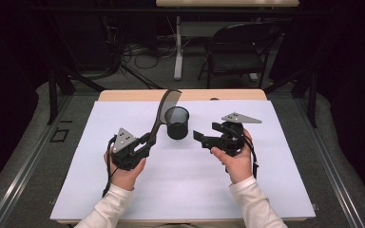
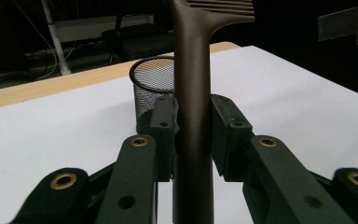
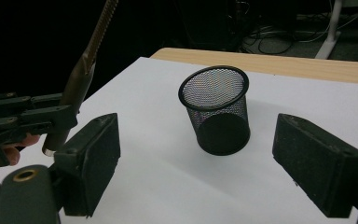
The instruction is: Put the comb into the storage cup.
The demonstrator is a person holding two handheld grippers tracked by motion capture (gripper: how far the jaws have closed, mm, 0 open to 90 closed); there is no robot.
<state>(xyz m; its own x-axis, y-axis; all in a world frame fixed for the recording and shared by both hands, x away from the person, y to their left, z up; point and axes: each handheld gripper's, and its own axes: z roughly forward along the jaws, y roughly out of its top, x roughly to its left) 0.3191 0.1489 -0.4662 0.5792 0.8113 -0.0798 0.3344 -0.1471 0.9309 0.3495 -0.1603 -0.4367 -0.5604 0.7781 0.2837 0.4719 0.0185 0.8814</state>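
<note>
A dark brown comb (image 1: 161,111) stands up from my left gripper (image 1: 148,140), which is shut on its handle (image 2: 192,116); its toothed head (image 1: 169,98) leans over the far side of the cup. A black mesh cup (image 1: 177,122) stands upright on the white sheet between the two grippers, seen too in the left gripper view (image 2: 153,86) and the right gripper view (image 3: 216,108). My right gripper (image 1: 200,137) is open to the right of the cup, jaws wide apart and pointing at it, with nothing between them (image 3: 196,163).
The white sheet (image 1: 180,190) covers most of the wooden table (image 1: 123,95). Beyond the far edge stand a folding chair (image 1: 240,50), a table leg and cables on the floor.
</note>
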